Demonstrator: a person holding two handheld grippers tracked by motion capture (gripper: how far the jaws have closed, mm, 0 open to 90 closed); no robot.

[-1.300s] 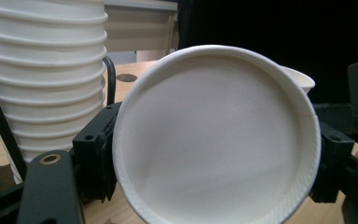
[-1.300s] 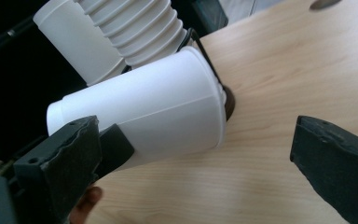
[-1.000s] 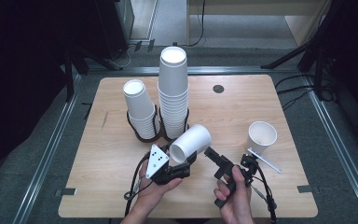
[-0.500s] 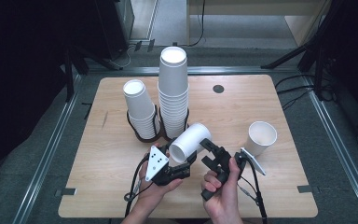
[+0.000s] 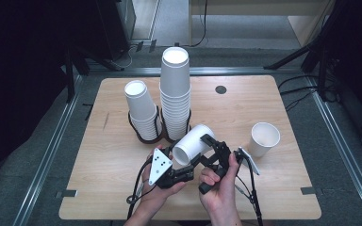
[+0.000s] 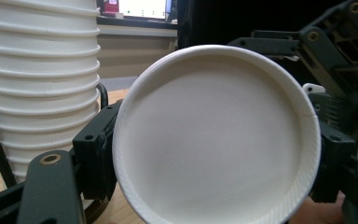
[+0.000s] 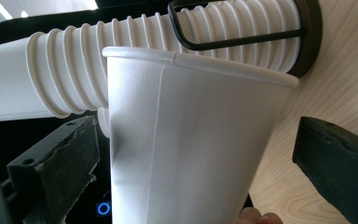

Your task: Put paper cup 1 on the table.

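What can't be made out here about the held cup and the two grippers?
- Left gripper pads, left gripper view: the held cup covers the contact.
- Right gripper: whether its jaws touch the cup; gaps show in the right gripper view, while the high view is too small.
- Tall stack count: rims too fine.
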